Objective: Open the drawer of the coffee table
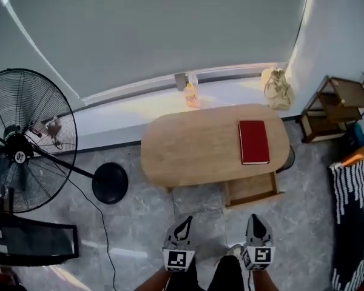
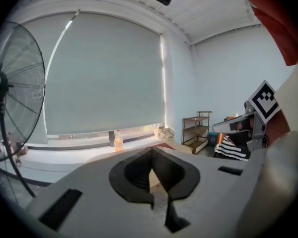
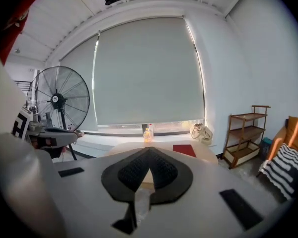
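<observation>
The oval wooden coffee table (image 1: 197, 147) stands in front of the window with a red book (image 1: 253, 141) on its right part. Below the table's front right edge, its drawer (image 1: 250, 188) sticks out towards me and looks empty. My left gripper (image 1: 185, 219) and right gripper (image 1: 256, 217) hang side by side in the air on the near side of the table, well apart from it. Both are shut with nothing between the jaws. In the left gripper view the left gripper (image 2: 150, 150) has its tips touching. The right gripper (image 3: 149, 149) looks over the table at the book (image 3: 184, 150).
A large pedestal fan (image 1: 21, 141) with a round base (image 1: 110, 182) and cable stands at the left. On the sill are a bottle (image 1: 191, 94) and a cream bag (image 1: 277, 88). A wooden shelf (image 1: 333, 108) and a striped cloth (image 1: 355, 217) are at the right.
</observation>
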Tool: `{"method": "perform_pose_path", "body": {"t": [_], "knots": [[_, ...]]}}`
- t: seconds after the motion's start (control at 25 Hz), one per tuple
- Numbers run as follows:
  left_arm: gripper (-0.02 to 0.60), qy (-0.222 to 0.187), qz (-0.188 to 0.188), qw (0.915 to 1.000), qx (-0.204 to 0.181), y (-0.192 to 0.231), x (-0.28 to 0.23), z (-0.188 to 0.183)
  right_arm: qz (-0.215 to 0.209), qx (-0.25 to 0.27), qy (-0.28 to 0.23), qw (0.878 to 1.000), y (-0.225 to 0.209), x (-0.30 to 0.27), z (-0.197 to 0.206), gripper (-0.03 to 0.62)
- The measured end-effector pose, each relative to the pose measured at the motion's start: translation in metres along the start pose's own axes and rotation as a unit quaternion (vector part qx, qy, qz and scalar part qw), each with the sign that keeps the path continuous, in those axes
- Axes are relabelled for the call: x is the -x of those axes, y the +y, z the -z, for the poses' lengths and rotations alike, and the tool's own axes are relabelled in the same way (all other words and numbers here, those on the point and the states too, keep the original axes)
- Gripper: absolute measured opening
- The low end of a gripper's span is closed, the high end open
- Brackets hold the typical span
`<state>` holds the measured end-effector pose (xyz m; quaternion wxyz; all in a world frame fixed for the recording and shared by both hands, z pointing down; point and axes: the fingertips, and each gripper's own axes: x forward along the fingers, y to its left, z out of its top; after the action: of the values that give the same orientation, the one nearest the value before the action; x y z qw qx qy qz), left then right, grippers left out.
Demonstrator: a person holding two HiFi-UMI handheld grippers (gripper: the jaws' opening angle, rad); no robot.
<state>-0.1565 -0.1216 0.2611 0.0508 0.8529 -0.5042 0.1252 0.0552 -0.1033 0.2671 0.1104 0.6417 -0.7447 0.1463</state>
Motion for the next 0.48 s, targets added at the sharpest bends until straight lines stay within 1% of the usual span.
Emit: {"method": "perform_pose_path", "body": {"t": [0.12, 0.28, 0.4, 0.48], "knots": [[0.008, -0.006, -0.01, 0.9999, 0.007, 0.013, 0.015, -0.052, 0.009, 0.006, -0.019, 1.0, 0.005, 0.014, -0.06, -0.003], [0.008, -0.031, -0.011, 0.9994, 0.011, 0.029, 0.032, -0.117, 0.025, 0.013, -0.079, 0.997, 0.012, 0.037, -0.136, -0.003], [0.008, -0.06, -0.01, 0.9981, 0.009, 0.041, 0.039, -0.161, 0.011, 0.024, -0.096, 0.995, 0.022, 0.041, -0.179, -0.003], [0.008, -0.083, -0.004, 0.9965, -0.005, 0.042, 0.042, -0.191, -0.007, 0.03, -0.099, 0.995, 0.029, 0.043, -0.203, -0.003]]}}
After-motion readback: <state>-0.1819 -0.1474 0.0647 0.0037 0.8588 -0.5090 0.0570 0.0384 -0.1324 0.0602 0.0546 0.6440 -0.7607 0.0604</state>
